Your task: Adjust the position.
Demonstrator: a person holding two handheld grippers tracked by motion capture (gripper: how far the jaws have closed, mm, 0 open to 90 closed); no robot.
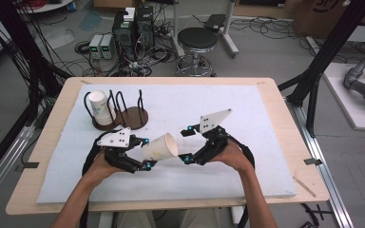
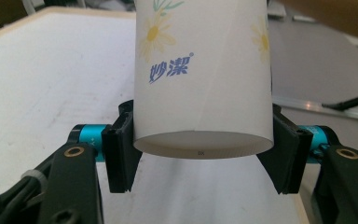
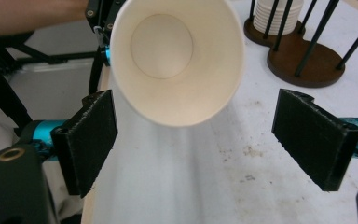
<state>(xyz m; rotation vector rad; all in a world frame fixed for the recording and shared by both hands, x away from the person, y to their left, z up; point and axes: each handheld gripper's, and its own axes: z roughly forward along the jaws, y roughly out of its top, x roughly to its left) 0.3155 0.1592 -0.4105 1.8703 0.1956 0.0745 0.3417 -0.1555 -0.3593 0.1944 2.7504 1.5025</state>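
Left tongs (image 1: 145,153) clamped on a paper cup (image 1: 160,147) near its base, held tipped over just above the worktop (image 1: 266,156), mouth pointed at the right tongs (image 1: 188,143). Daisy print and blue lettering on the cup's side in the left gripper view (image 2: 200,74). Right tongs wide open, nothing between the pads (image 3: 86,140), parked just off the cup's rim (image 3: 177,60), not touching. Wooden rack (image 1: 123,116) farther back on the worktop, holding a stack of cups (image 1: 100,108).
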